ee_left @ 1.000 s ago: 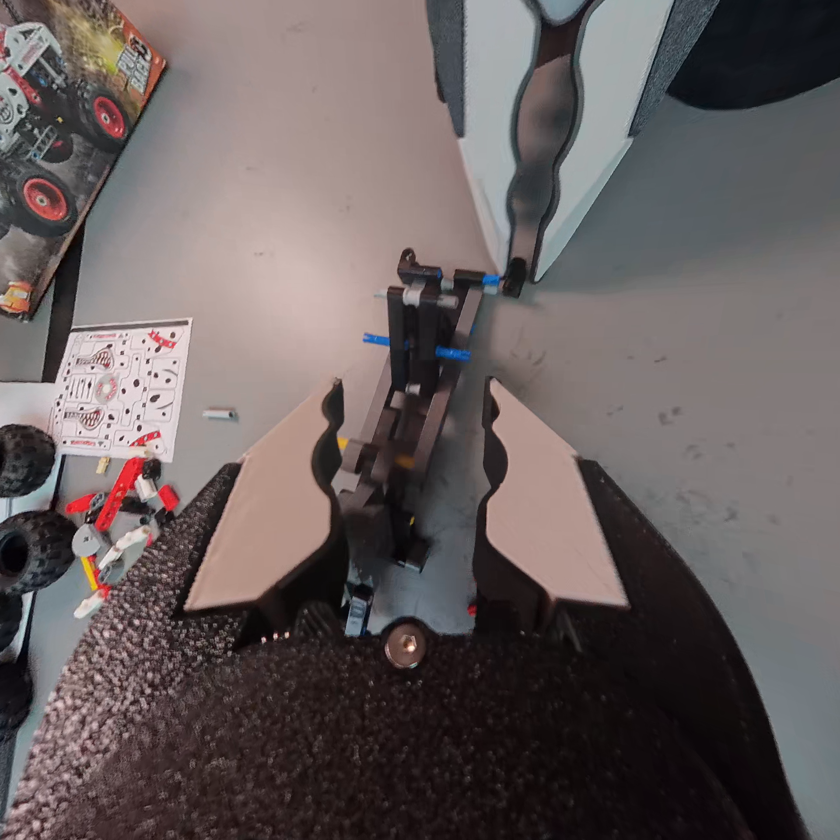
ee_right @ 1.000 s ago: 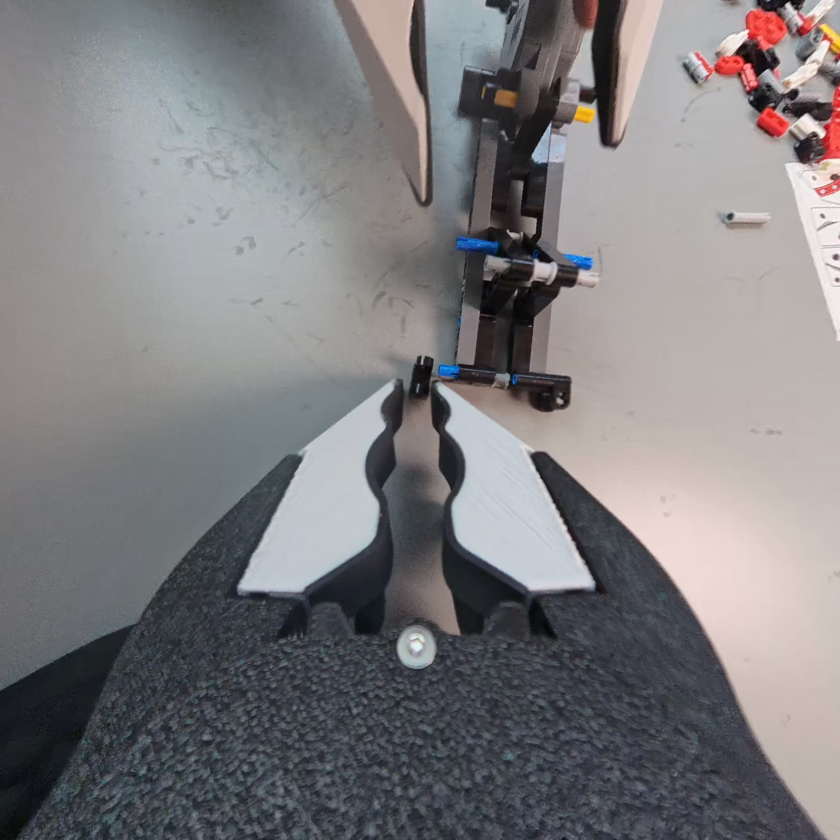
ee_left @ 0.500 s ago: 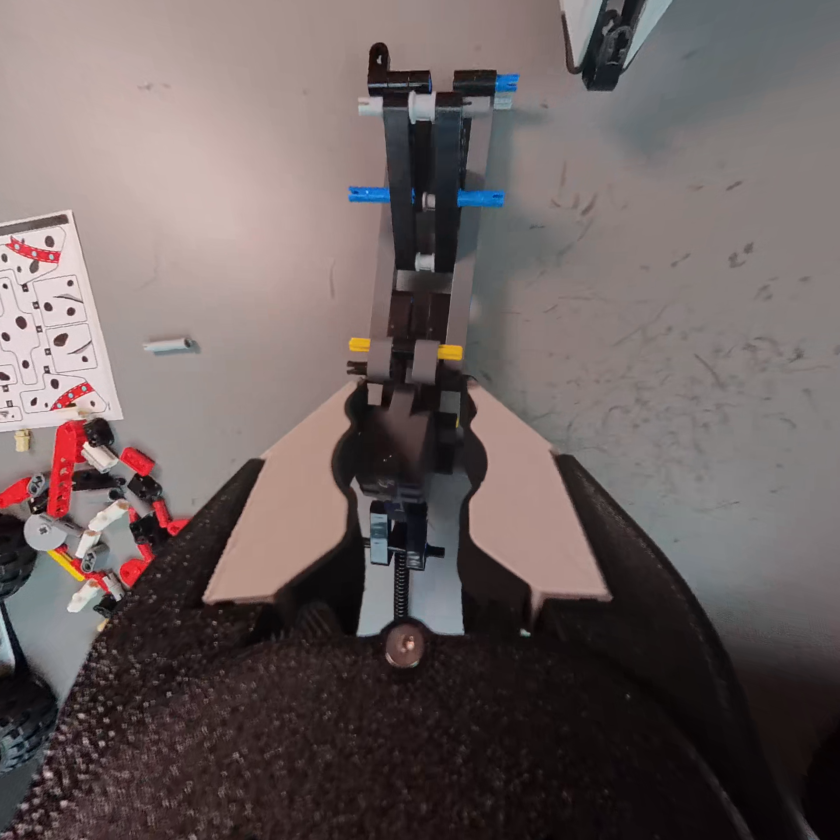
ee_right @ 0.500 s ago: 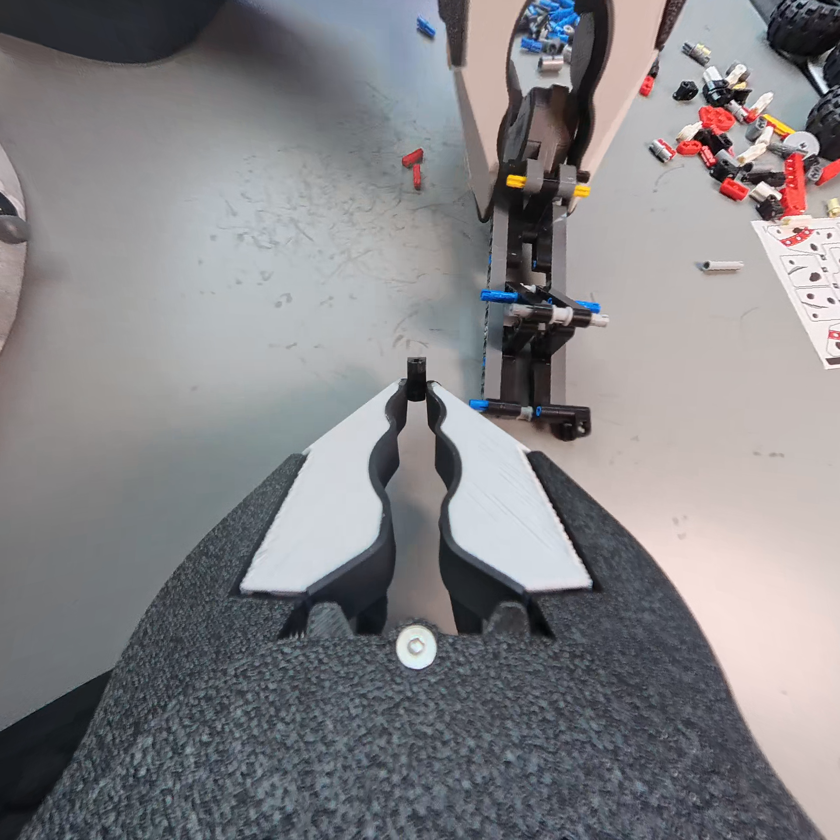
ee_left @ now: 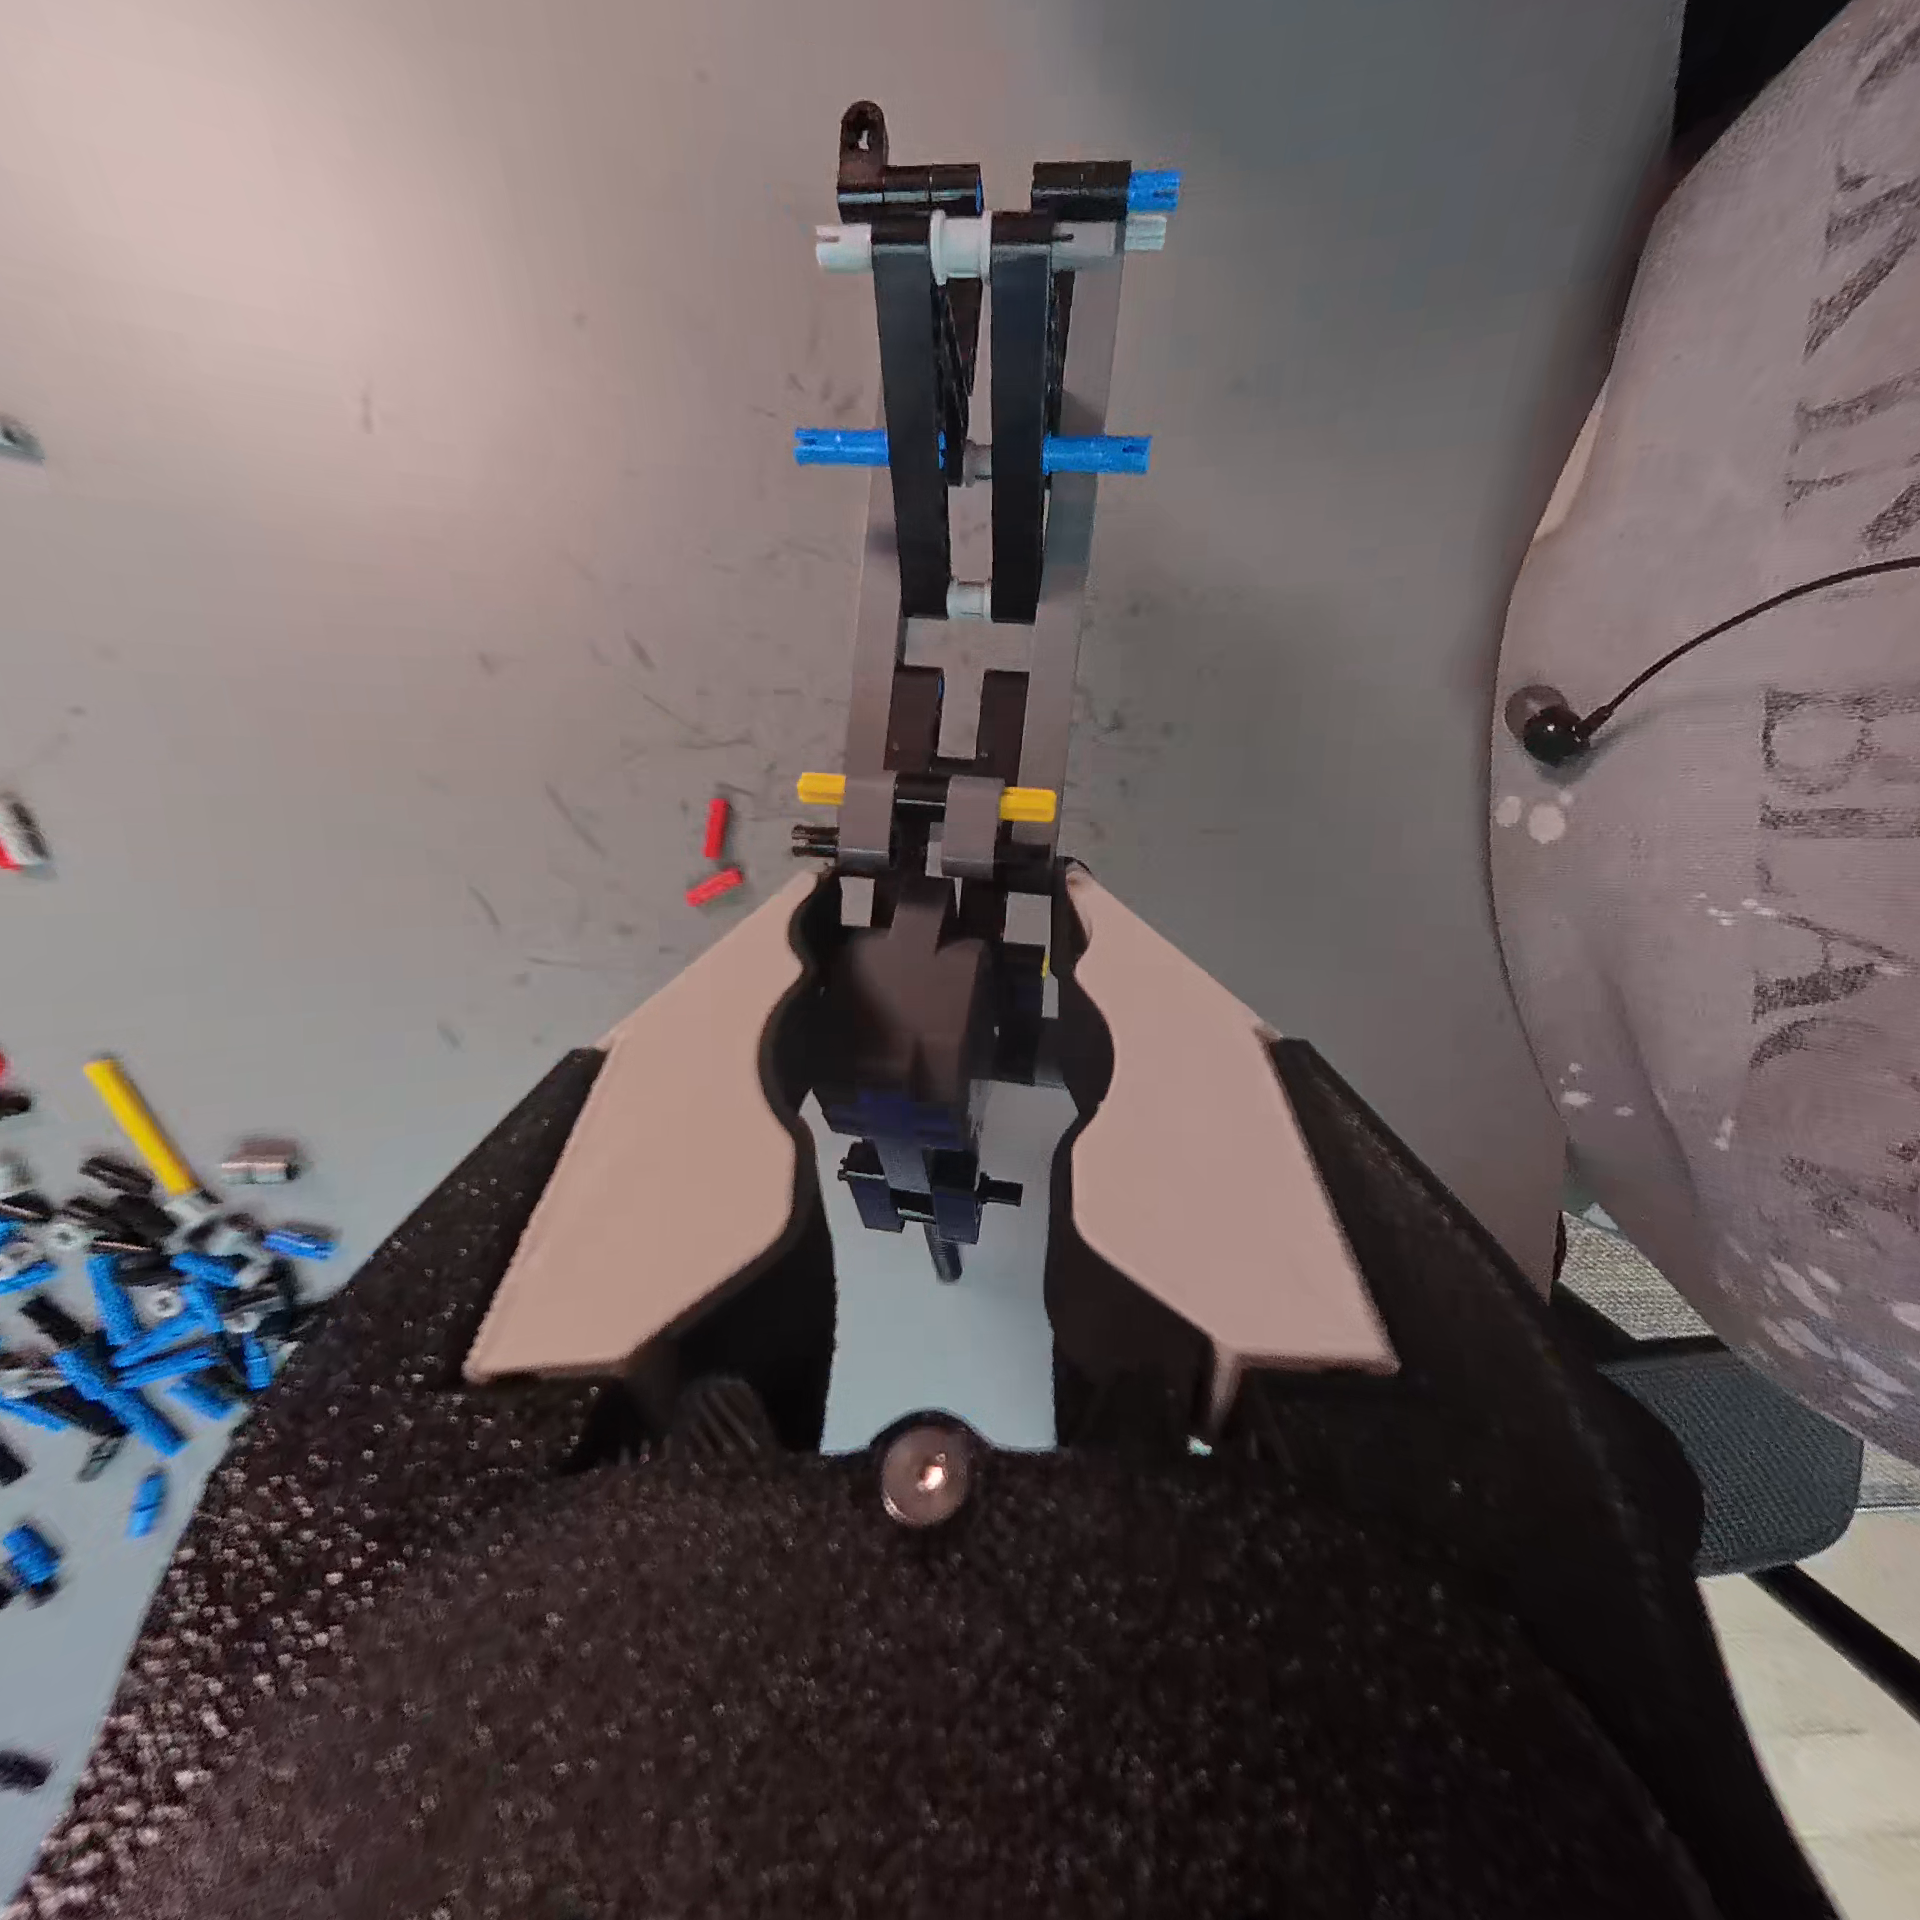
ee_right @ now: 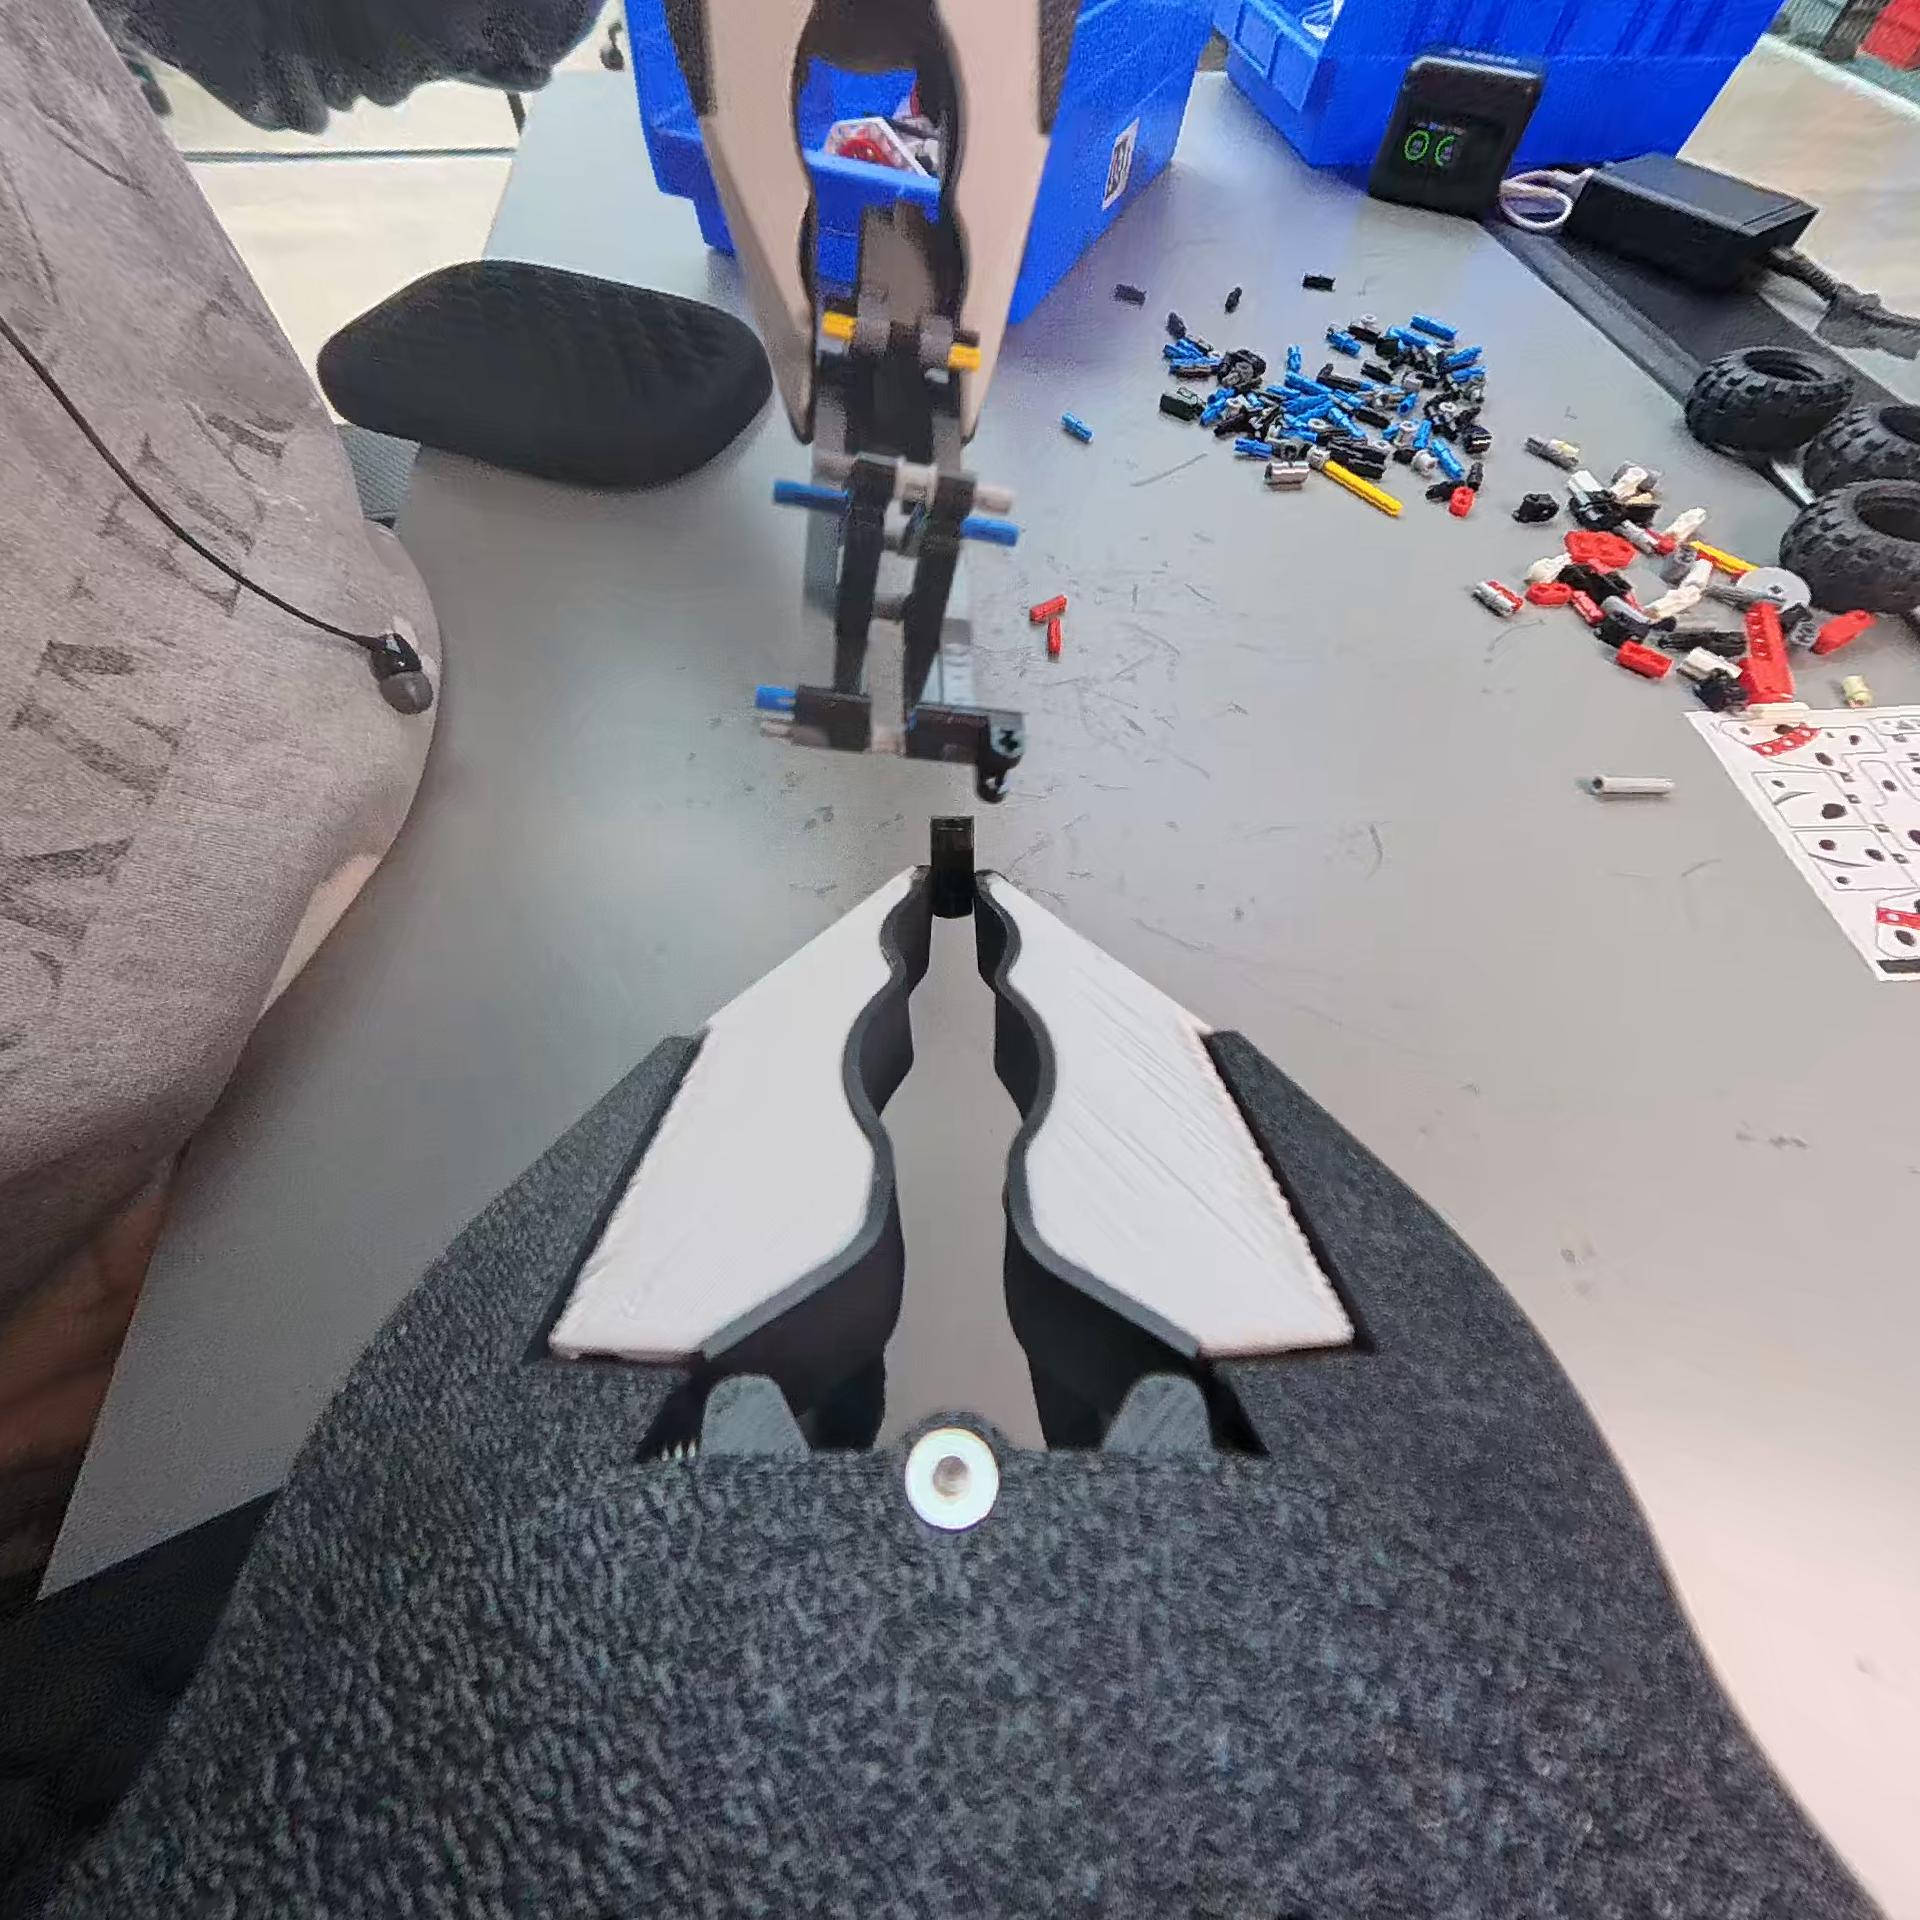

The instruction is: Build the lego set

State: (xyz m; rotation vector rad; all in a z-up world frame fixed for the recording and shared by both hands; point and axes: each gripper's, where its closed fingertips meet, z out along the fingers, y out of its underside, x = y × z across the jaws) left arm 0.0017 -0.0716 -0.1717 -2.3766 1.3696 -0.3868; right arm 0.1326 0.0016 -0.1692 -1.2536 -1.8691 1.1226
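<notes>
My left gripper point(ee_left: 940, 894) is shut on the near end of a long black and grey lego frame point(ee_left: 977, 499) with blue and yellow pins, and holds it in the air above the grey table point(ee_left: 416, 520). In the right wrist view the same frame point(ee_right: 894, 582) hangs from the left gripper point(ee_right: 883, 405) straight ahead. My right gripper point(ee_right: 951, 878) is shut on a small black connector piece point(ee_right: 951, 847) that sticks out past its tips. The piece is a short gap away from the frame's near end, not touching it.
A pile of blue and black pins point(ee_right: 1340, 405) and a pile of red, white and black parts point(ee_right: 1673, 603) lie at the right. Black tyres point(ee_right: 1839, 468), a sticker sheet point(ee_right: 1839, 821), a grey pin point(ee_right: 1631, 787) and blue bins point(ee_right: 1091, 135) are there too. A person in grey point(ee_right: 135, 623) sits at the left. The gap from one gripper's tips to the other's is roughly 15 cm.
My left gripper closed on the frame and lifted it off the table. My right gripper, still holding the black piece, drew back and now faces the frame's end.
</notes>
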